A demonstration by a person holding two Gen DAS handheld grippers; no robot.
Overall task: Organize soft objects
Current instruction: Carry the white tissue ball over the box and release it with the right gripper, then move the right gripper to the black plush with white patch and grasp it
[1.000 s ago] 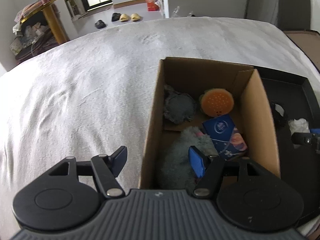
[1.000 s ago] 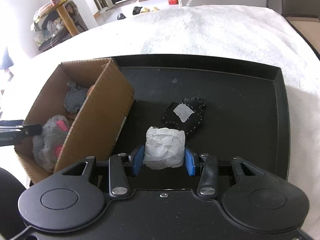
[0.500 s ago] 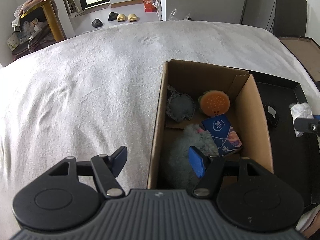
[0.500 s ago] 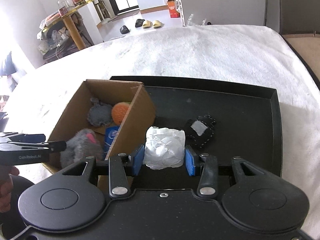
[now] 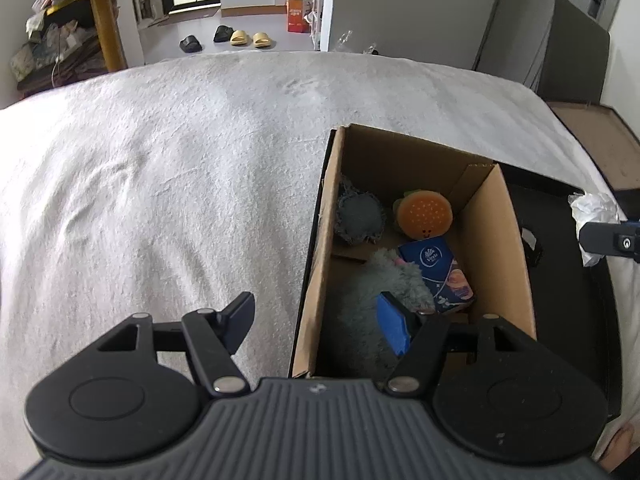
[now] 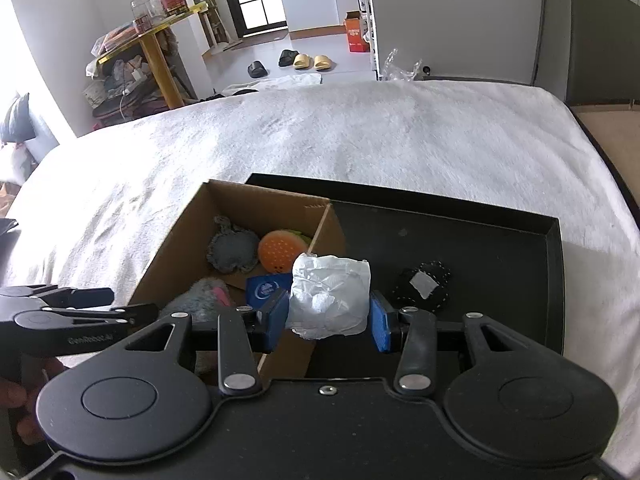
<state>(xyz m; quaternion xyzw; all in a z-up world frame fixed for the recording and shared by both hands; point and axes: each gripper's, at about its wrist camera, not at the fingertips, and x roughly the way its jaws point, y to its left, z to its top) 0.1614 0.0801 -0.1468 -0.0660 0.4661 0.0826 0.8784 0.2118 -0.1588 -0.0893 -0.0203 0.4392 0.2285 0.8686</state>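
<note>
My right gripper (image 6: pixel 329 316) is shut on a crumpled white tissue wad (image 6: pixel 330 300) and holds it in the air over the right wall of the cardboard box (image 6: pixel 176 248). The wad also shows at the right edge of the left wrist view (image 5: pixel 592 208). The box (image 5: pixel 516 256) holds a grey fluffy toy (image 5: pixel 384 280), an orange burger plush (image 5: pixel 426 218), a grey round pad (image 5: pixel 358 220) and a blue tissue pack (image 5: pixel 436 264). My left gripper (image 5: pixel 316 320) is open and empty, straddling the box's near left wall. A black fabric piece (image 6: pixel 424 284) lies on the black tray (image 6: pixel 500 248).
The box and tray sit on a bed with a white fuzzy cover (image 5: pixel 180 180). Beyond the bed are slippers (image 6: pixel 306 60), a yellow-legged cluttered table (image 6: pixel 156 48) and an orange carton (image 6: pixel 356 38). A brown board (image 5: pixel 600 140) lies to the right.
My right gripper has lifted the tissue wad off the tray and carried it up and left towards the box. My left gripper has risen slightly and stayed open.
</note>
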